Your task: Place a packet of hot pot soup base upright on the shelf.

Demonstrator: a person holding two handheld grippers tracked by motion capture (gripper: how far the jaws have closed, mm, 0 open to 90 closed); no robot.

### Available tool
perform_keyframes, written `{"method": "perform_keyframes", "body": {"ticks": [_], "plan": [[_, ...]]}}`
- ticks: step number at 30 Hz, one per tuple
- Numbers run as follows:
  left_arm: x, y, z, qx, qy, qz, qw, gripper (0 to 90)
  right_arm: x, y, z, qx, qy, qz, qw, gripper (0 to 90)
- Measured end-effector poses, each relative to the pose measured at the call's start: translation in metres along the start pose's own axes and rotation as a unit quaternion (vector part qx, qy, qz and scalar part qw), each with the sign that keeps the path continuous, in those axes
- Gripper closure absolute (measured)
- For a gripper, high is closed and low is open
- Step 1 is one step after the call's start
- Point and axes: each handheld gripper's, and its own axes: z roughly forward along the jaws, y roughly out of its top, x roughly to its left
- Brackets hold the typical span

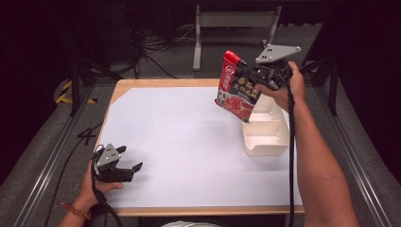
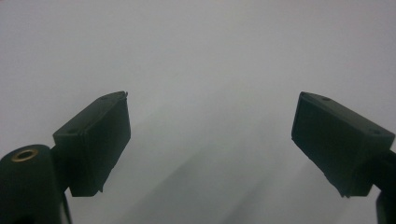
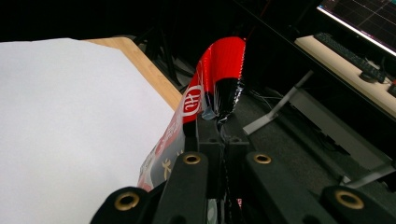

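At upper right of the high view, the right gripper [image 1: 246, 71] is pinching a red pouch [image 1: 235, 88] above the white tray [image 1: 265, 142].
The pouch is hanging limp, looking light, soft and slippery, safest held by its top seam; the left gripper [image 1: 132, 158] is resting lower left, jaws spread.

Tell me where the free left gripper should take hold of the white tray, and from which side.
Grip the white tray by its near short wall, coming down from above with one of the fingers inside and one outside. It is an open, thin-walled box, too wide to span. The near end is probably safest, since the red pouch, pinched in the right gripper, hangs over the far end. The left gripper is open.
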Motion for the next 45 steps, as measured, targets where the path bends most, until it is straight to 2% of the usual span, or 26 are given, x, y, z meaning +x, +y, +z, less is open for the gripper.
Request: {"method": "perform_keyframes", "body": {"ticks": [9,19,22,29,39,45], "plan": [[0.0,0.0,0.001,0.001,-0.004,-0.004,1.0,12.5,-0.025,-0.017,-0.001,0.019,-0.023,0.021,0.9993,89.0],[0.0,0.0,0.002,0.003,-0.007,-0.003,1.0,12.5,-0.042,-0.036,0.001,0.043,-0.041,0.034,0.9977,88.9],[0.0,0.0,0.002,0.004,-0.008,-0.002,1.0,12.5,-0.047,-0.043,0.0,0.045,-0.039,0.042,0.9974,88.9],[-0.001,0.0,0.002,0.004,-0.005,0.0,1.0,12.4,-0.047,-0.052,-0.003,0.045,-0.036,0.044,0.9974,88.8],[-0.001,0.001,0.003,0.006,-0.007,0.002,1.0,12.2,-0.05,-0.059,-0.017,0.046,-0.031,0.038,0.9978,88.7],[-0.001,0.001,0.003,0.006,-0.006,0.001,1.0,12.2,-0.047,-0.069,-0.01,0.056,-0.029,0.039,0.9972,88.6]]}}
